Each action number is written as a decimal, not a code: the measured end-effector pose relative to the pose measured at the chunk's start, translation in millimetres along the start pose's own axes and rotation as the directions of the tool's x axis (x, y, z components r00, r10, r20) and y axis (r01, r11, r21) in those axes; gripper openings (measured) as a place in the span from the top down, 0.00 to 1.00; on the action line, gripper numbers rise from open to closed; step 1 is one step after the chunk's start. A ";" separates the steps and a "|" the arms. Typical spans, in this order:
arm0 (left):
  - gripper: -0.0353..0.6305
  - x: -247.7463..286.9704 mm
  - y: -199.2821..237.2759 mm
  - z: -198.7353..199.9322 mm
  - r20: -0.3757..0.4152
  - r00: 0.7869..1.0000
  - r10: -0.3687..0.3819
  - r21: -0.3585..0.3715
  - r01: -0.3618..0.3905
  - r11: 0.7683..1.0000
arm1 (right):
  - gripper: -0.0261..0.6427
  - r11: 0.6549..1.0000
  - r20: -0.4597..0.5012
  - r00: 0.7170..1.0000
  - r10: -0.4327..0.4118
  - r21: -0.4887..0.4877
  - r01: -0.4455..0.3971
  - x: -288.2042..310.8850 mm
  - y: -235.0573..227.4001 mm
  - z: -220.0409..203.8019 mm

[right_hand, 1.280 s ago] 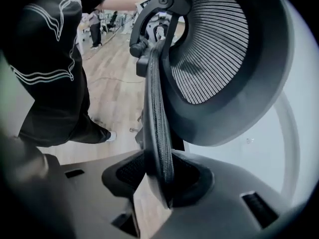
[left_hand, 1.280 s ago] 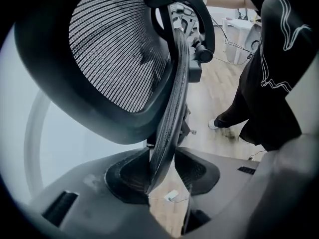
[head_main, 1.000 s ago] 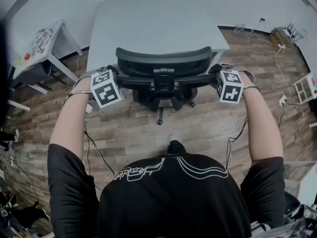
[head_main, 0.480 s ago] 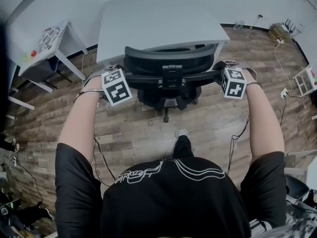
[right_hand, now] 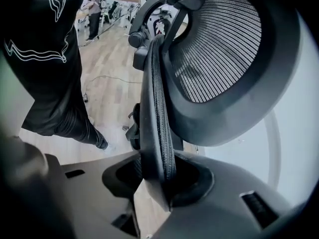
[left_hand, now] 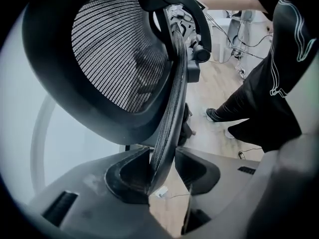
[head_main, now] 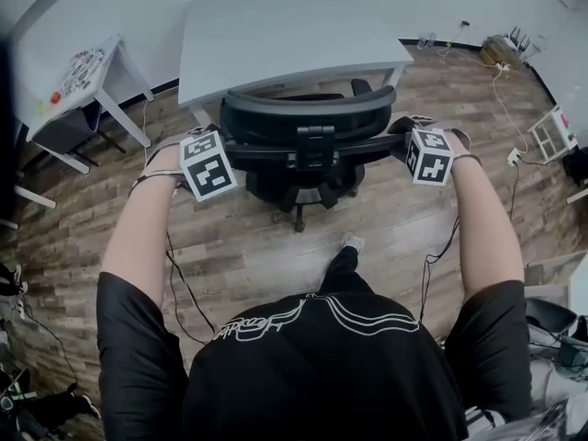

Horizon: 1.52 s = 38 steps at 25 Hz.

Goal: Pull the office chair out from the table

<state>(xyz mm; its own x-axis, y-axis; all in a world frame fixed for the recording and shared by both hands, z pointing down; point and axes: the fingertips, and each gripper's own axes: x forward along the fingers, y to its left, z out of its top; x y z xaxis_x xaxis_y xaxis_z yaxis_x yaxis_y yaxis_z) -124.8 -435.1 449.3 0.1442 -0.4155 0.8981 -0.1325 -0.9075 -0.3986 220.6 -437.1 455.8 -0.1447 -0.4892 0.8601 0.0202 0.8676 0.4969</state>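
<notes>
A black mesh office chair (head_main: 308, 141) stands with its backrest toward me, its seat at the near edge of the grey table (head_main: 285, 35). My left gripper (head_main: 219, 152) grips the backrest's left edge and my right gripper (head_main: 411, 147) its right edge. In the left gripper view the backrest rim (left_hand: 167, 133) runs between the jaws, which are shut on it. In the right gripper view the padded rim (right_hand: 158, 128) is wedged between the jaws the same way. The chair's base (head_main: 299, 200) and castors show below the backrest.
A small white side table (head_main: 87, 76) with colourful items stands at the left. Cables (head_main: 175, 274) trail over the wood floor on both sides of me. My foot (head_main: 352, 243) is just behind the chair base. Power strips (head_main: 505, 49) and a white rack (head_main: 554, 136) lie at the right.
The chair has rolled away from the table toward me, both grippers moving back with it. More of the seat now shows beyond the table edge, and my foot has stepped back.
</notes>
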 end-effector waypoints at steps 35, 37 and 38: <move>0.71 -69.4 -197.3 -61.9 -0.019 0.997 0.076 -0.020 -0.076 0.997 | 0.72 0.998 0.071 0.996 -0.057 -0.016 0.058 -76.3 188.7 62.1; 0.71 -74.7 -214.9 -66.8 -0.019 0.996 0.082 -0.015 -0.083 0.996 | 0.72 0.998 0.080 0.995 -0.061 -0.019 0.063 -82.4 204.7 66.0; 0.71 -78.2 -222.8 -68.6 -0.016 0.997 0.082 -0.017 -0.082 0.996 | 0.72 0.998 0.083 0.995 -0.062 -0.020 0.063 -86.0 211.6 67.7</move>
<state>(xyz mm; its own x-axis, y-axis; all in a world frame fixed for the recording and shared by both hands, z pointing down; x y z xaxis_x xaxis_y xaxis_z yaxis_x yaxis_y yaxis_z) -173.8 -196.2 480.6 0.1173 -0.4872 0.8654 -0.1606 -0.8692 -0.4677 170.3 -205.4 479.2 -0.2273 -0.5326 0.8153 0.0307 0.8328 0.5526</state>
